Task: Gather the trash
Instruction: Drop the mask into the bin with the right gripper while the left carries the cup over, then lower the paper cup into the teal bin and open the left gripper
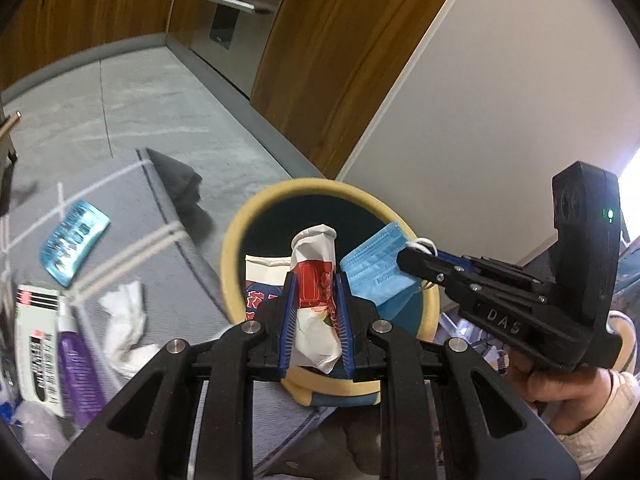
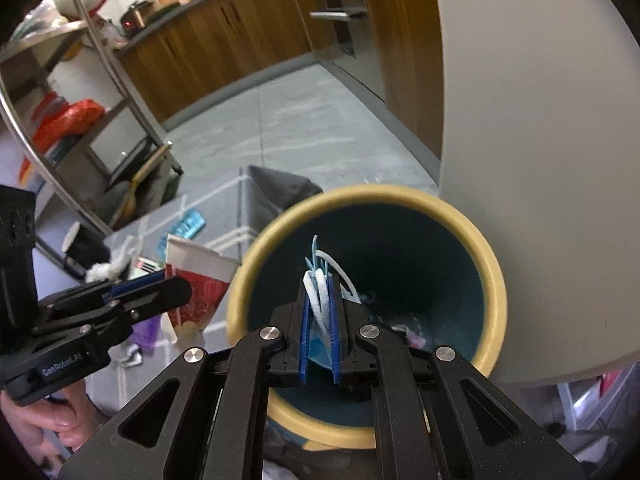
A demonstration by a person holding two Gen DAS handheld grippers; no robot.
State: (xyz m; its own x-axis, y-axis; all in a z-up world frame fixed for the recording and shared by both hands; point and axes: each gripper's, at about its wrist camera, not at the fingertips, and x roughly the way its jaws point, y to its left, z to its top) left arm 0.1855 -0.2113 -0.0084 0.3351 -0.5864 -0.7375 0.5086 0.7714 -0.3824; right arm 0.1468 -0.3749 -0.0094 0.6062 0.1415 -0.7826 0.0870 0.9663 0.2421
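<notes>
**Both grippers hold trash over the bin**

Blue pads of the left gripper stand narrow, clamped on a crushed paper cup, white with red print, held above the near rim of the round bin. Just to its right, the right gripper reaches in from the right edge of the left view, pinching a blue face mask that hangs over the bin's opening. In the right view, that gripper is closed on the mask and its white ear loops, directly above the bin's dark teal inside, where a few scraps lie at the bottom. The bin has a pale yellow rim and stands on a grey rug beside a white wall.

Left of the bin, on the rug, lie a crumpled white tissue, a blue blister pack, a purple tube and a white box with black print. A dark cloth lies at the rug's far edge. Wooden cabinets line the far side.
</notes>
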